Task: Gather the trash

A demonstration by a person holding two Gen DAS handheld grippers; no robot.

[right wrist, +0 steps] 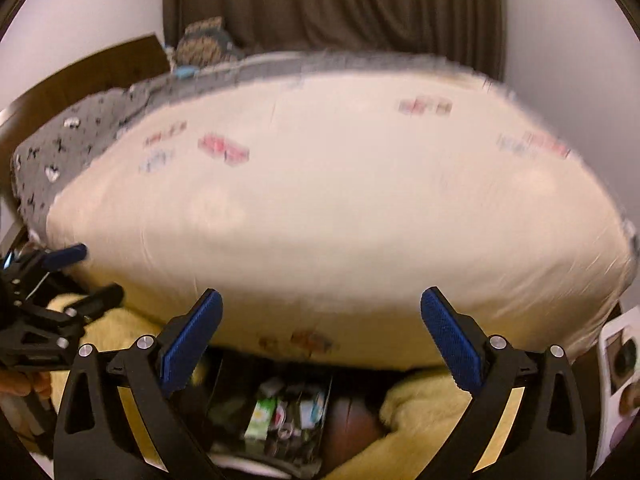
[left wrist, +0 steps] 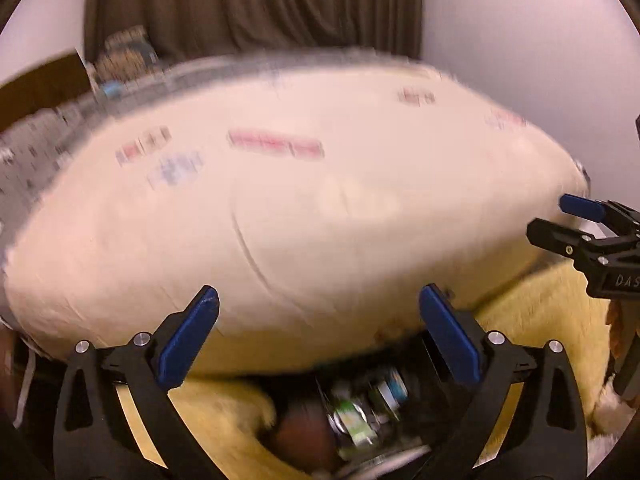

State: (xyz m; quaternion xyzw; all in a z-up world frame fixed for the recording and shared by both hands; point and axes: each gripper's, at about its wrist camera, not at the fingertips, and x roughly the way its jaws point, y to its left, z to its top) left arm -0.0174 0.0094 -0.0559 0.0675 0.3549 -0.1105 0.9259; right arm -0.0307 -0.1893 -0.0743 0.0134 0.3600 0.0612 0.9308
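Observation:
Trash (left wrist: 356,416), green-and-white cartons and wrappers, lies in a dark container (left wrist: 430,354) low in the left wrist view. It shows again as the trash (right wrist: 280,412) in the container (right wrist: 218,372) in the right wrist view. My left gripper (left wrist: 319,292) hangs above it, open and empty. My right gripper (right wrist: 322,294) is likewise open and empty above the same spot. Each sees the other at its side: the right gripper (left wrist: 548,218) at the right edge, the left gripper (right wrist: 100,272) at the left edge, both with jaws apart. The picture is motion-blurred.
A cream bed cover (left wrist: 320,200) with small prints fills the middle, with a grey patterned blanket (right wrist: 80,132) at its far left. Yellow fluffy fabric (left wrist: 540,320) surrounds the container. A brown round object (right wrist: 352,420) sits beside the trash. A dark curtain (left wrist: 256,4) hangs behind.

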